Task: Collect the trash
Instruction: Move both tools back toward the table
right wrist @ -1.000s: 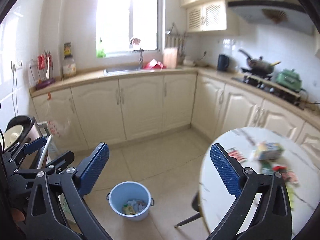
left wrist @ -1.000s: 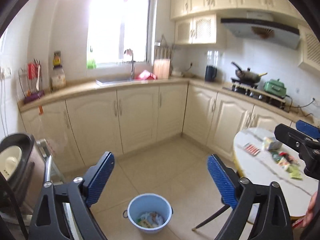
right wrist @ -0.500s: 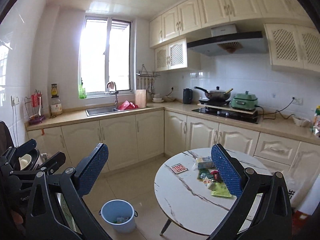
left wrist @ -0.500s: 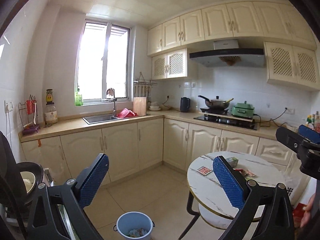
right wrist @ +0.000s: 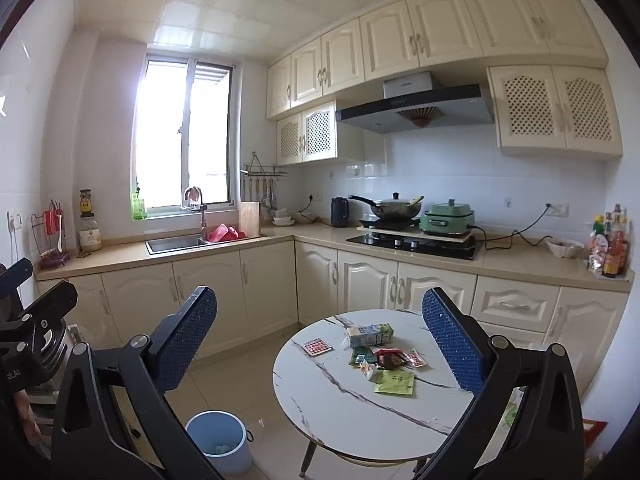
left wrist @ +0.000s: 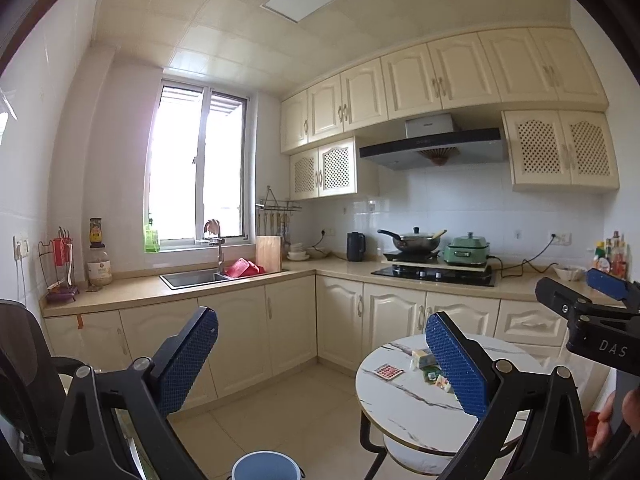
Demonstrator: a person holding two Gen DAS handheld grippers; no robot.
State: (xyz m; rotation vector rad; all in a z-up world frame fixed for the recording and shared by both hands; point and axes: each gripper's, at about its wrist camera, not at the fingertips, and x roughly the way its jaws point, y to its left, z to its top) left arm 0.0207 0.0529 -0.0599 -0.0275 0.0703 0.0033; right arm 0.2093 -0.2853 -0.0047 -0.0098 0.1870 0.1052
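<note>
We held both tools up and away from the round table point(right wrist: 332, 396), each with its blue pads spread wide and nothing between them: the left gripper point(left wrist: 320, 364) and the right gripper point(right wrist: 320, 342) were both empty. The trash was on that table, toward its far side: a milk carton point(right wrist: 370, 334), a red blister pack point(right wrist: 317, 347) left of it, a green sachet point(right wrist: 395, 382) nearest us, and a huddle of small wrappers point(right wrist: 390, 359) between carton and sachet. The blue bin point(right wrist: 220, 440) stood on the floor just left of the table, with some scraps already at its bottom. We judged the collecting partly done, with the whole tabletop litter left to carry over.
</note>
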